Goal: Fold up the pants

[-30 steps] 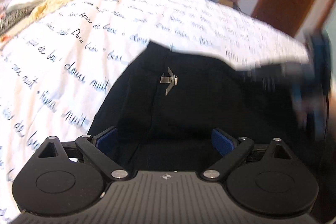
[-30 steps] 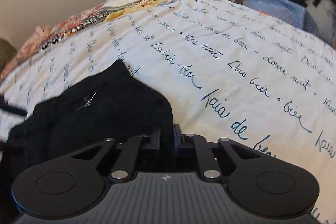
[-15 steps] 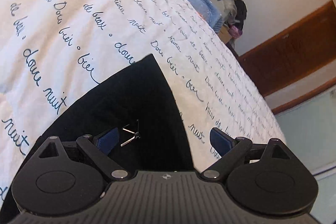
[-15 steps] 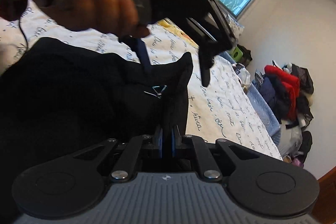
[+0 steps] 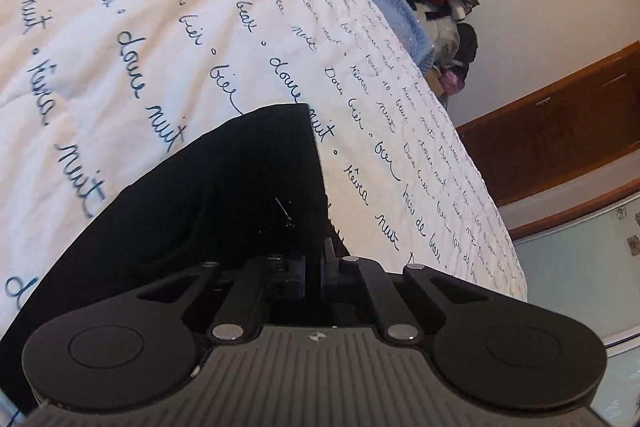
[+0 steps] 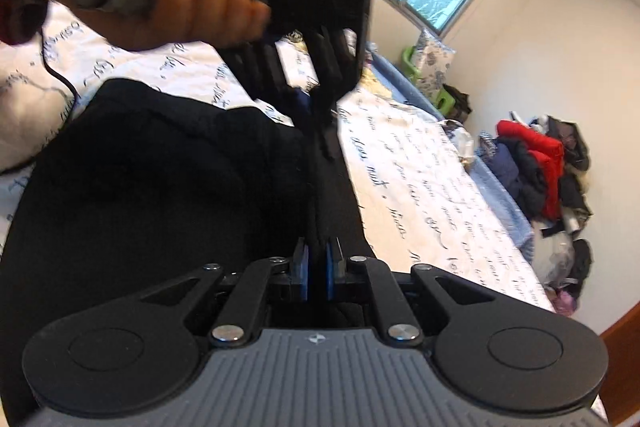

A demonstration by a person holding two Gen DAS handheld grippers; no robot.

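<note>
Both the left gripper [image 5: 314, 265], just closed, and the right gripper [image 6: 316, 269] clamp the black fabric pants [image 6: 160, 187] between their fingers over the white script-printed bed cover [image 5: 120, 7], so the grasping step seems done and a joint lift to fold comes next.

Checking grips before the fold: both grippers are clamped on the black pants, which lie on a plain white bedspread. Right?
Nearly. The bedspread isn't plain: it is white with dark handwritten script, as the left wrist view shows. Left gripper and right gripper are both clamped on the black pants.
</note>
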